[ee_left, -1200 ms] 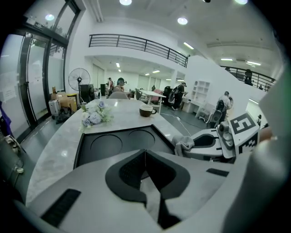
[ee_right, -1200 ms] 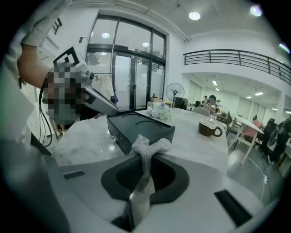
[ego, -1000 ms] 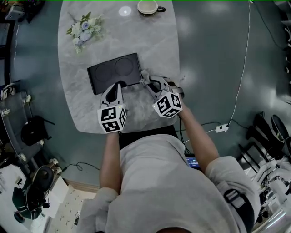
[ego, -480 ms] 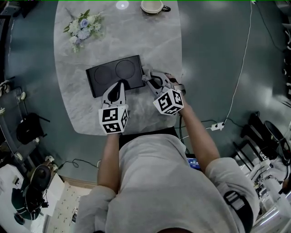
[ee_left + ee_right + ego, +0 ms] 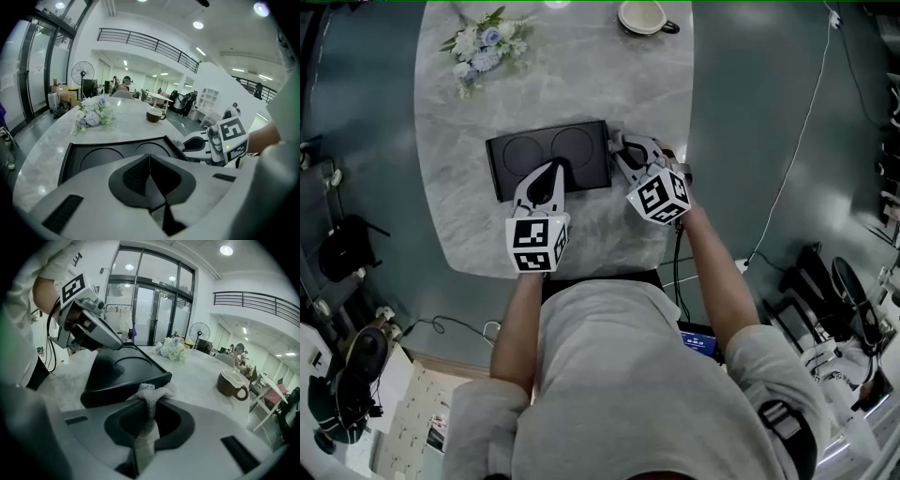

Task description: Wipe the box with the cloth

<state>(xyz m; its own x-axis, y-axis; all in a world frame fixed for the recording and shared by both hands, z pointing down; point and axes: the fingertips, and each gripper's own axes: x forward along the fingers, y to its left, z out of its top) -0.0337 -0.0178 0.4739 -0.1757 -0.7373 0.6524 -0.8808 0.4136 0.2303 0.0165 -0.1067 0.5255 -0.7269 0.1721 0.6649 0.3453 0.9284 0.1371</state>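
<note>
Black and shallow, the box (image 5: pixel 525 155) lies flat near the middle of the counter (image 5: pixel 487 94). Its long axis runs left to right, with the right end swung slightly toward the far side. Its open face points up and shows two round recesses side by side.

The cloth (image 5: pixel 151 392), pale and nubbly, is bunched at the box's right short end, against the rim at the near right corner. The right claw (image 5: pixel 619 148) is closed tight on the cloth, which is pinched between the two jaws with a tuft standing out past the tips. This claw comes in from the near right and slants down toward the box end.

The left claw (image 5: pixel 555 169) has its jaws pressed together with nothing between them. Its tips are over the near right part of the box, above the right recess. Whether they touch the box I cannot tell.

The counter is grey-white marble with rounded corners. At its far left lies a bunch of flowers (image 5: pixel 478 52), white and pale blue with green leaves. At its far right stands a cup (image 5: pixel 644 16), brown outside and cream inside, well apart from the box.

Around the counter is a glossy grey-green floor (image 5: pixel 750 112). The gripper views show a large bright hall with tall glass doors (image 5: pixel 150 310), a standing fan (image 5: pixel 83 75) and a railed upper gallery (image 5: pixel 145 42).
</note>
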